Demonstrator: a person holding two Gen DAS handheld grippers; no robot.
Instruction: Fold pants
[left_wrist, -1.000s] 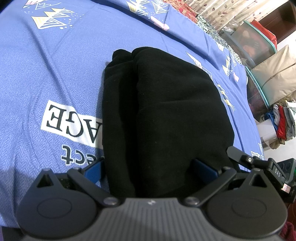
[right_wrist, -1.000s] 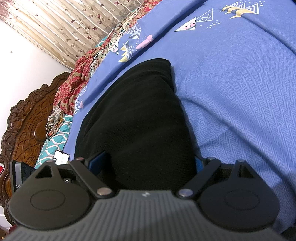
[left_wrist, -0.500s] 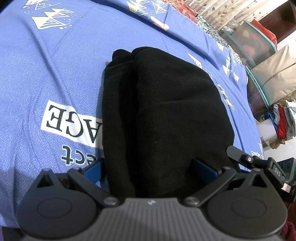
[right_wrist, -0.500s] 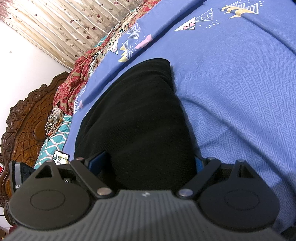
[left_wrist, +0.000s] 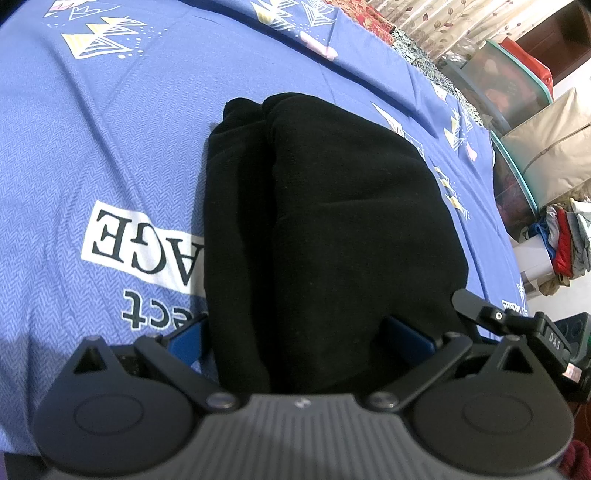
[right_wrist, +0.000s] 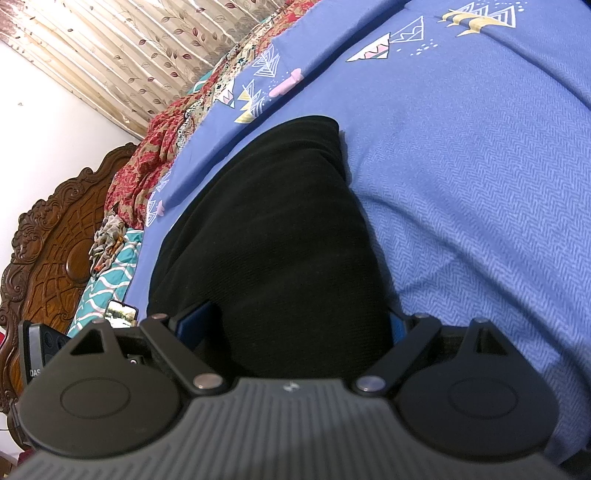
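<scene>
While lying as a compact bundle on the bed, pants are nearing completion | left gripper, right gripper are straddling them wide.

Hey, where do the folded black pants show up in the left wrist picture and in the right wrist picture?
Left wrist: black pants fill the centre, running up from the left hand-held gripper, beside the white printed lettering.
Right wrist: black pants sit centre-left, running up from the right hand-held gripper, towards the carved headboard.
Shared landmark: the blue bedsheet under the pants.
</scene>
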